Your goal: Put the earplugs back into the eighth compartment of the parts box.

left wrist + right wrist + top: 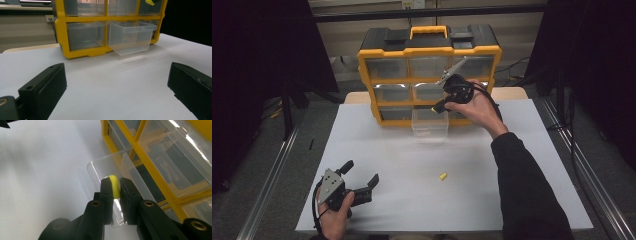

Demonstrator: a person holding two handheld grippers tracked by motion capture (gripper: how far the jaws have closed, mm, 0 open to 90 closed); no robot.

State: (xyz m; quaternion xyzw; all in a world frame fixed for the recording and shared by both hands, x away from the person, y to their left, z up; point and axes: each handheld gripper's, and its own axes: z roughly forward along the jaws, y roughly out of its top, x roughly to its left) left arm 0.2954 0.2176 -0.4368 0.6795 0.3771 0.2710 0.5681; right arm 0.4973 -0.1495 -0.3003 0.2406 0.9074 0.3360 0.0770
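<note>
Right gripper (115, 185) pinches a small yellow plastic piece (115, 186) above the pulled-out clear plastic drawer (110, 167)
Left gripper (360, 178) rests well short of that drawer; jaws wide apart, holding nothing.

No legible text, label, brand, number or sign on anything here.

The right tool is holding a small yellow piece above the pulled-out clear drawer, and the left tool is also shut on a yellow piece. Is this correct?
Not fully. The left tool is open and holds nothing, as the left gripper view shows; a second yellow piece lies on the table. The rest is right: the right tool is shut on a small yellow piece above the clear drawer.
</note>
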